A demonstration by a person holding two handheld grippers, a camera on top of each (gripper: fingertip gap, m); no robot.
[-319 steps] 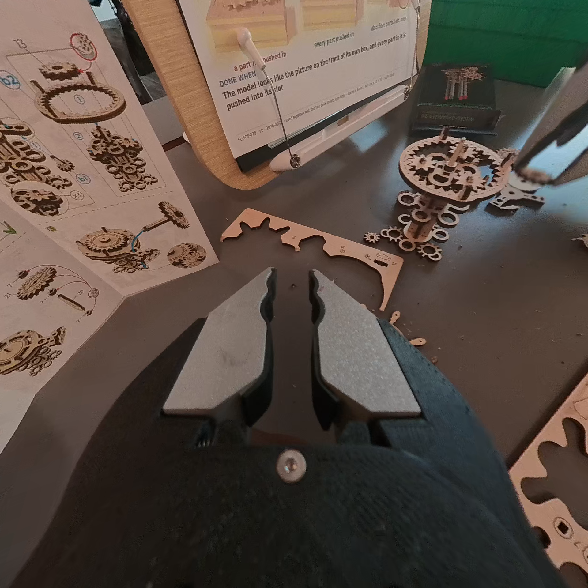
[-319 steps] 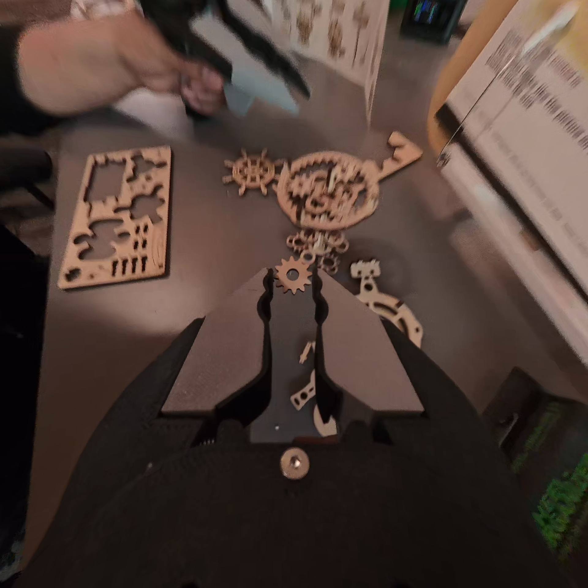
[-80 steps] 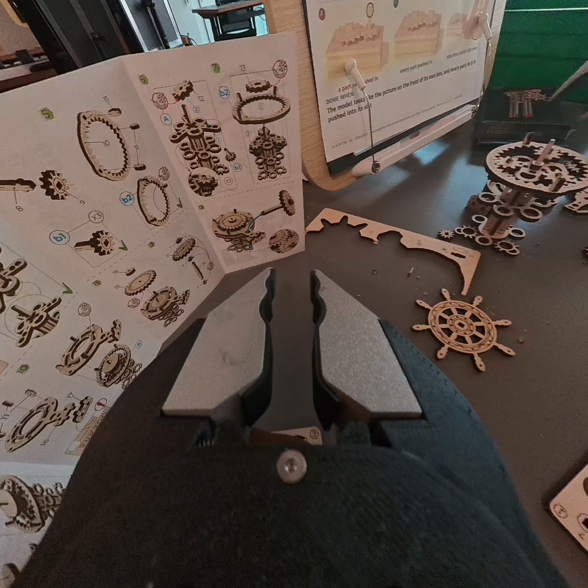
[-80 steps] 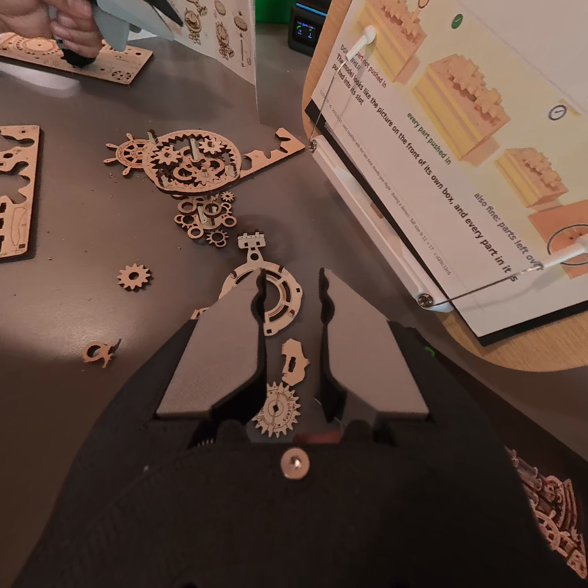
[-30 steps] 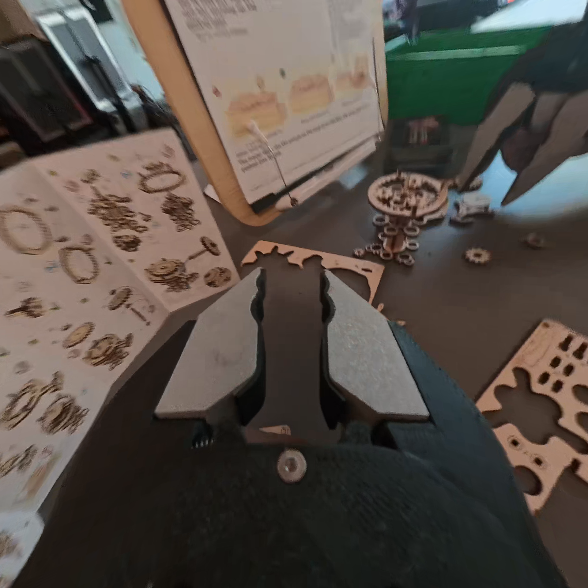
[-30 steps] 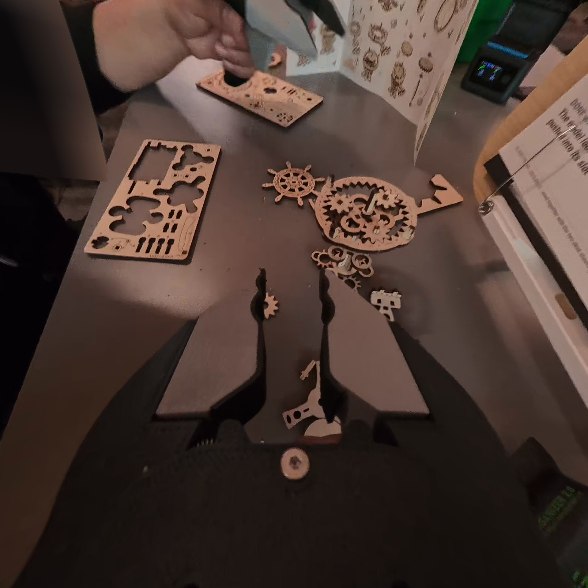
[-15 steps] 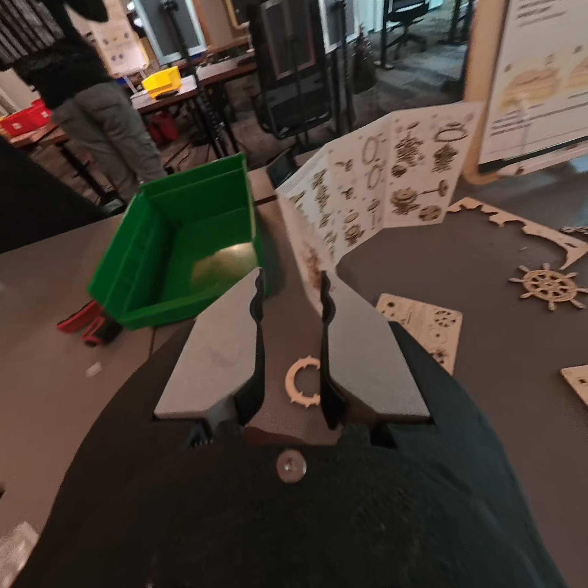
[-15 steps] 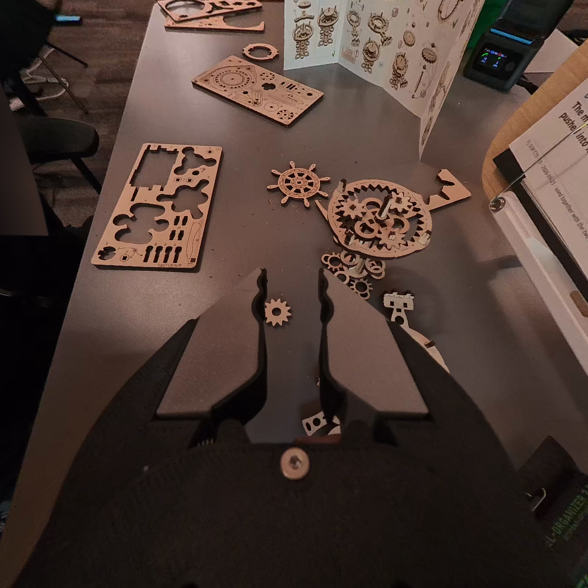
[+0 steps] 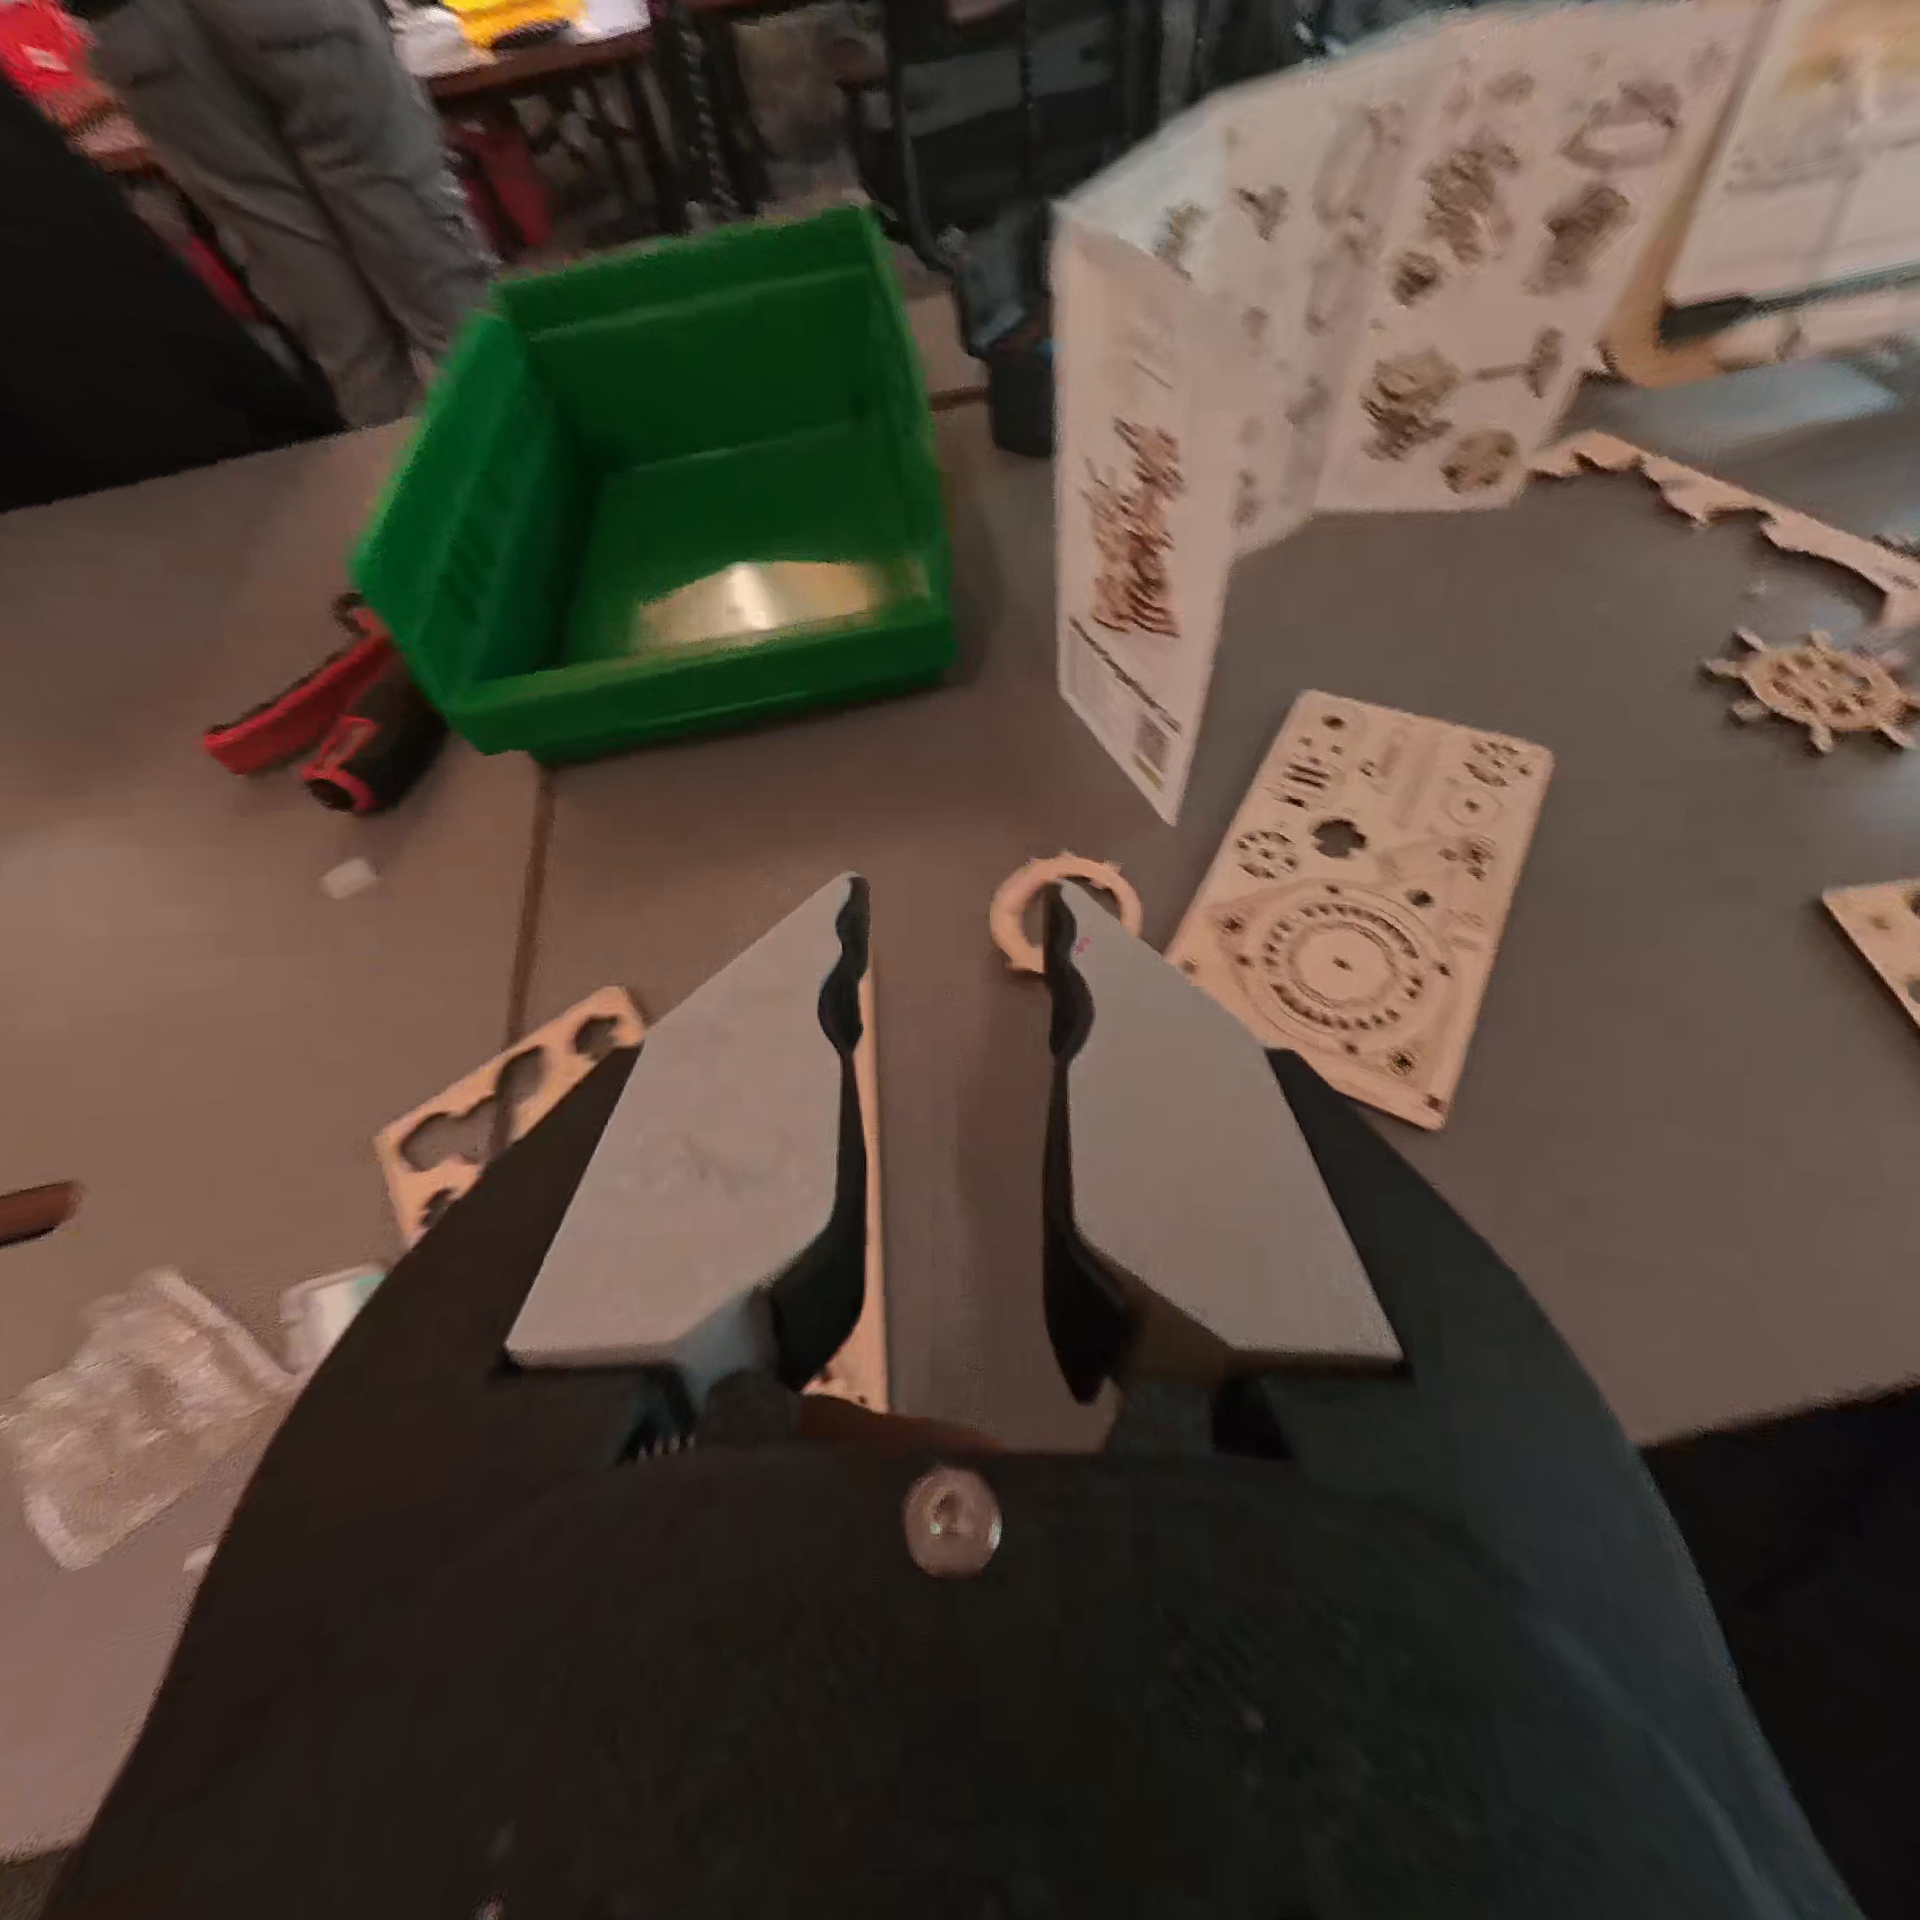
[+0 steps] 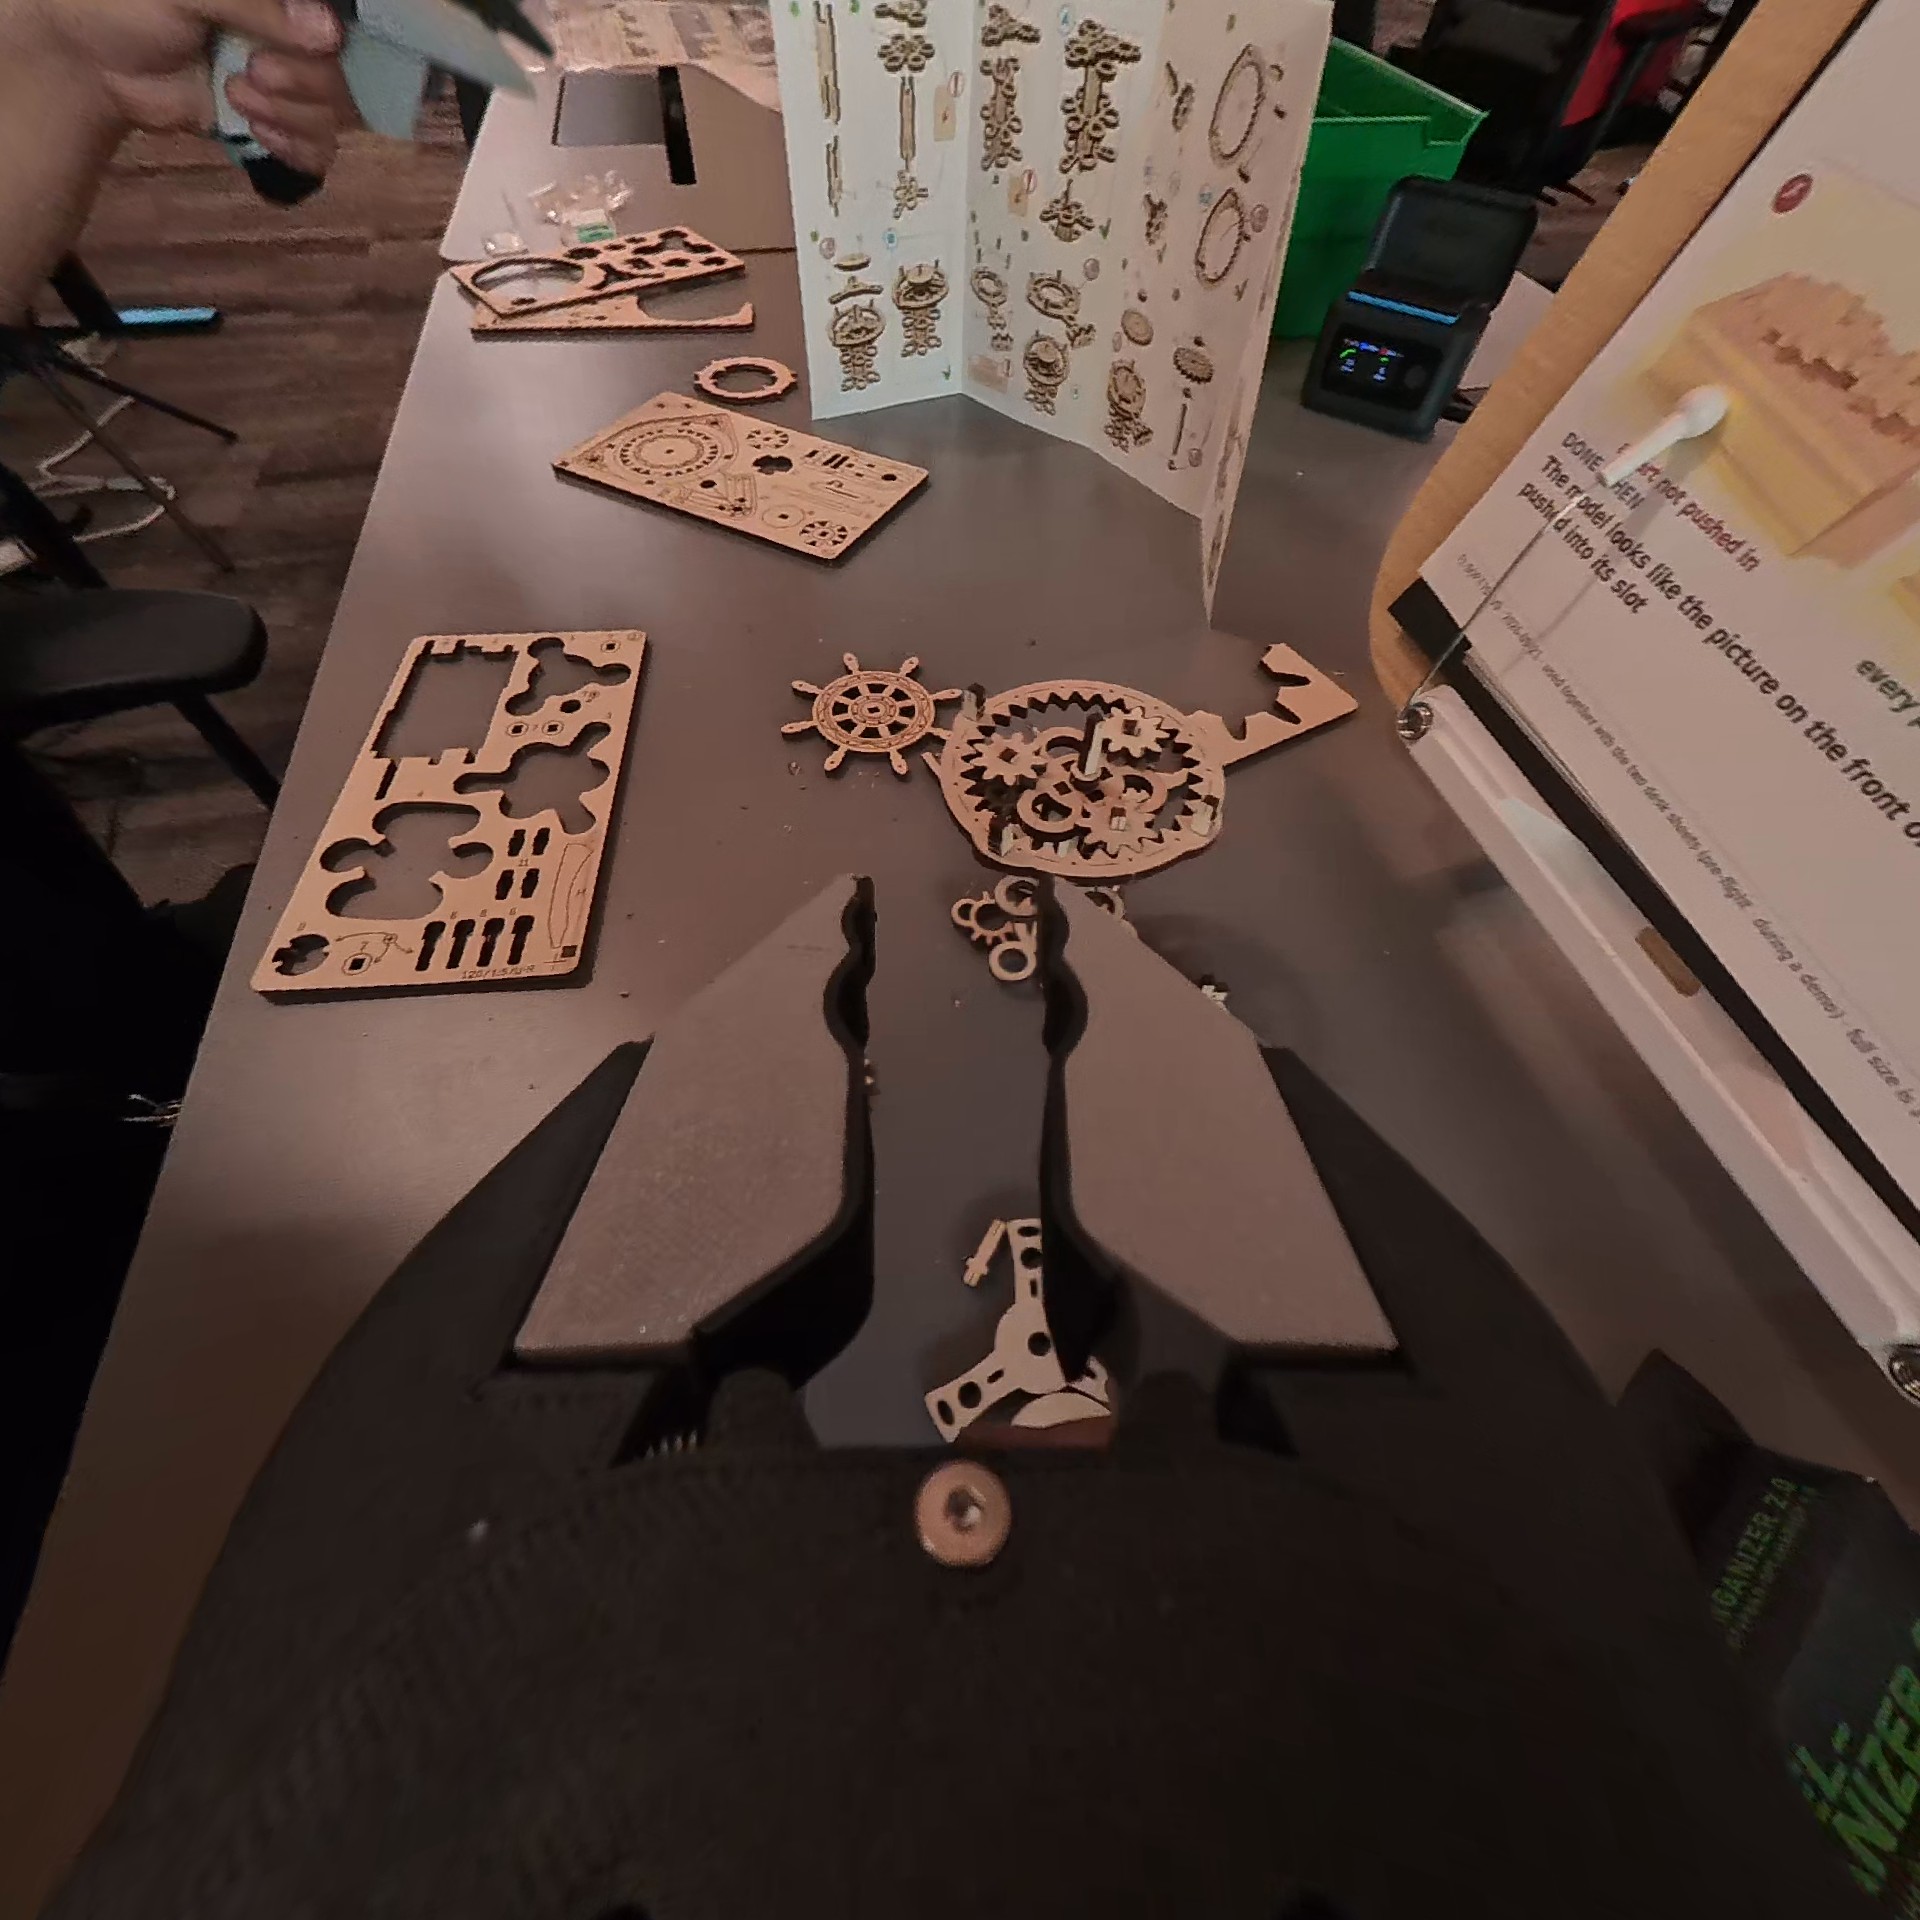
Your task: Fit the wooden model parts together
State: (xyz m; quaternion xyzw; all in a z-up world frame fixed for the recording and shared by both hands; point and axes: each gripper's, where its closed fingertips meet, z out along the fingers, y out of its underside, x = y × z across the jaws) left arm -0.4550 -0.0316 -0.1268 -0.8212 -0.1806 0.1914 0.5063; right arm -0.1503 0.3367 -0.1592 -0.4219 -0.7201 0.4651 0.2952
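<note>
My left gripper (image 9: 954,914) is open and empty, above the grey table. A small toothed wooden ring (image 9: 1013,925) lies on the table at its right fingertip, partly hidden by it. My right gripper (image 10: 954,914) is open and empty. Just beyond it lies the round gear assembly (image 10: 1081,779) with a cluster of looped parts (image 10: 997,935) at the right fingertip. A three-armed wooden piece (image 10: 1013,1340) lies on the table between the right fingers. A wooden ship's wheel (image 10: 873,712) lies left of the assembly. The ring also shows far off in the right wrist view (image 10: 748,376).
A part sheet (image 9: 1361,914), a green bin (image 9: 675,499) and the standing instruction leaflet (image 9: 1351,312) are ahead of the left gripper. An emptied sheet (image 10: 457,810) lies left; a clipboard stand (image 10: 1714,623) stands right. A hand holding the left gripper (image 10: 239,94) is top left. Across from one pair of fingers to the other is roughly 50 cm. Measured from the fingertips, the three-armed wooden piece (image 10: 1013,1340) is 11 cm or so from the right gripper and 55 cm from the left. My right gripper is the nearer one to the wooden ship's wheel (image 10: 873,712): about 15 cm, against 35 cm. The left camera catches it too, in the left wrist view (image 9: 1824,687).
The left gripper has pulled back, so the toothed ring now sits at its right fingertip instead of deep between the fingers. The right gripper has edged forward over the small gear.
</note>
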